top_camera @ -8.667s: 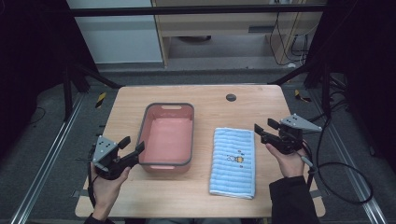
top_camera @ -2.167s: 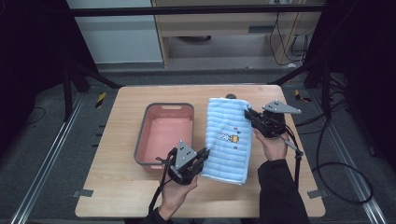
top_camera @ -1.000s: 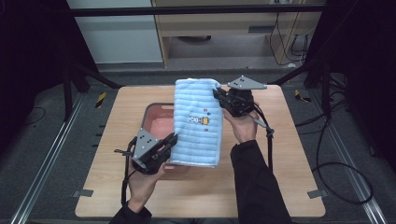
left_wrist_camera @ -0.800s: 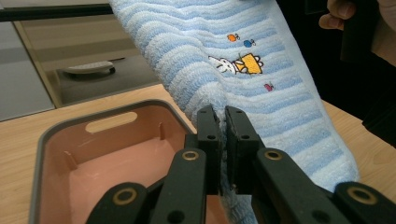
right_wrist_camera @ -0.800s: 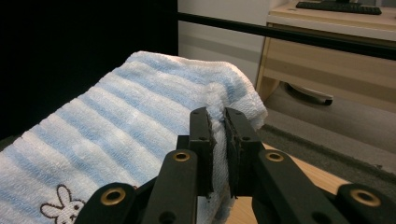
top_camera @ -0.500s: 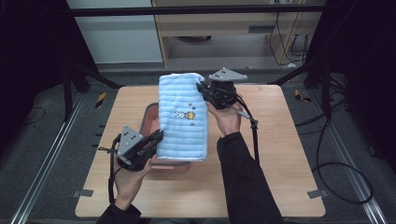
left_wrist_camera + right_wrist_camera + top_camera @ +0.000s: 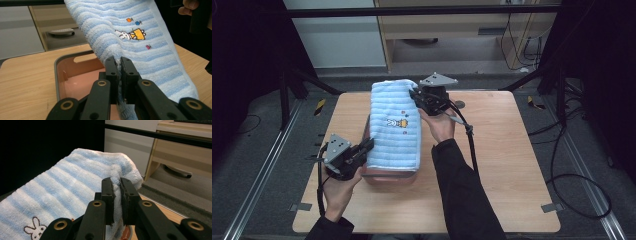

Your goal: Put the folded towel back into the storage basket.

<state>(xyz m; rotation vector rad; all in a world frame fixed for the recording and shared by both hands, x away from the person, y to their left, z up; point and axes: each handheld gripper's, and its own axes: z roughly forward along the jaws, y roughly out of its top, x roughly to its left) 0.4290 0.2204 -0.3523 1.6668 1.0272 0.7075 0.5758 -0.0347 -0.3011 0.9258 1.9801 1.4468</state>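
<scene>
Hanging blue-striped towel [image 7: 396,125] (rabbit motif), fluffy, over pink tub [image 7: 75,75]

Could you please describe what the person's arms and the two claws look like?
Both arms wear black sleeves. The left claw and right claw are black, each topped by a grey three-cornered plate and trailing a black cable. Brass-ringed pivots mark the jaw arms.
</scene>
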